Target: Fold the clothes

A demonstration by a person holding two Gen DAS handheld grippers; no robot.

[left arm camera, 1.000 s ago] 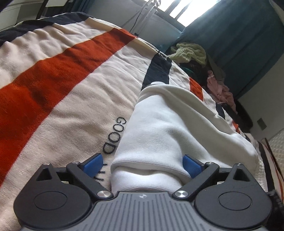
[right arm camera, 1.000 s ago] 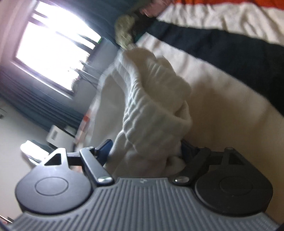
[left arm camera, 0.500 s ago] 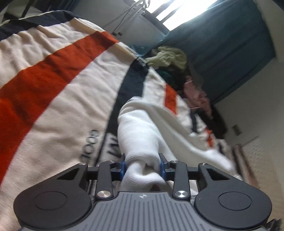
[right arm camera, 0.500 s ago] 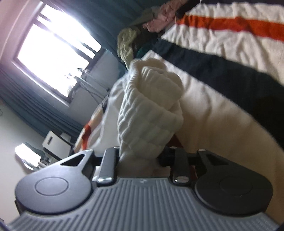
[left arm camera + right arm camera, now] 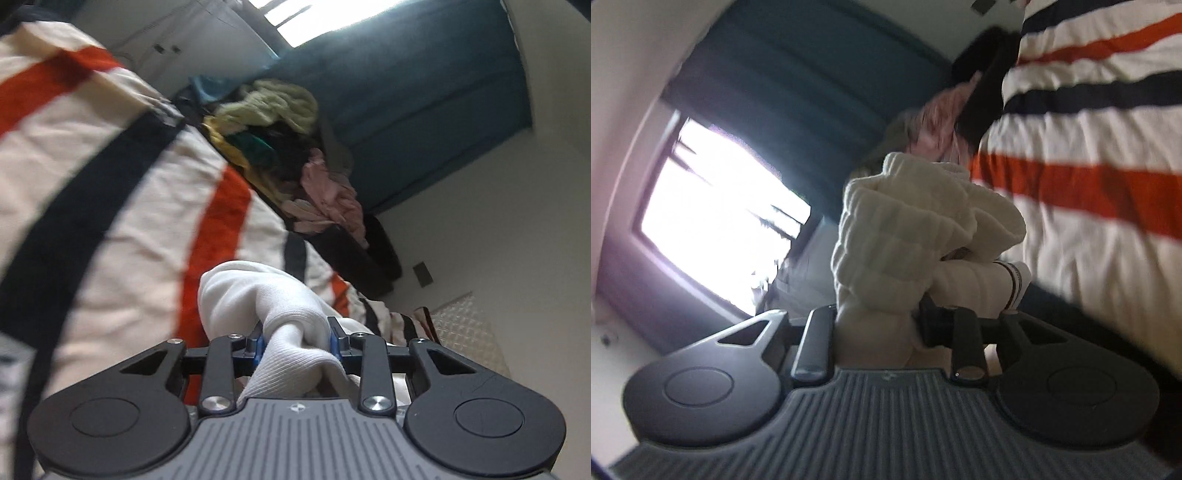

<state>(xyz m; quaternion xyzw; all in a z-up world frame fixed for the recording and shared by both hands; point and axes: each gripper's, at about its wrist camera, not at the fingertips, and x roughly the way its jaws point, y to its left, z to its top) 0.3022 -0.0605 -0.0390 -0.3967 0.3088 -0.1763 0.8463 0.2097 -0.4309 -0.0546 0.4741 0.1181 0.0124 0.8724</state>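
**Both grippers clamped on the white garment**

While the left gripper [image 5: 297,341] pinches a bunched fold of the white ribbed knit garment [image 5: 255,295], the right gripper [image 5: 877,321] grips another thick bunch of it [image 5: 905,221], above the cream blanket with orange and navy stripes [image 5: 110,221]; a heap of mixed clothes [image 5: 288,147] lies far beyond

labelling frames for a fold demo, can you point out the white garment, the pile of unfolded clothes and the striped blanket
white garment [image 5: 255,295]: left wrist view, on the bunched fabric ahead of the pads
pile of unfolded clothes [image 5: 280,107]: left wrist view, on the pale green piece on top
striped blanket [image 5: 110,218]: left wrist view, on a bare cream band
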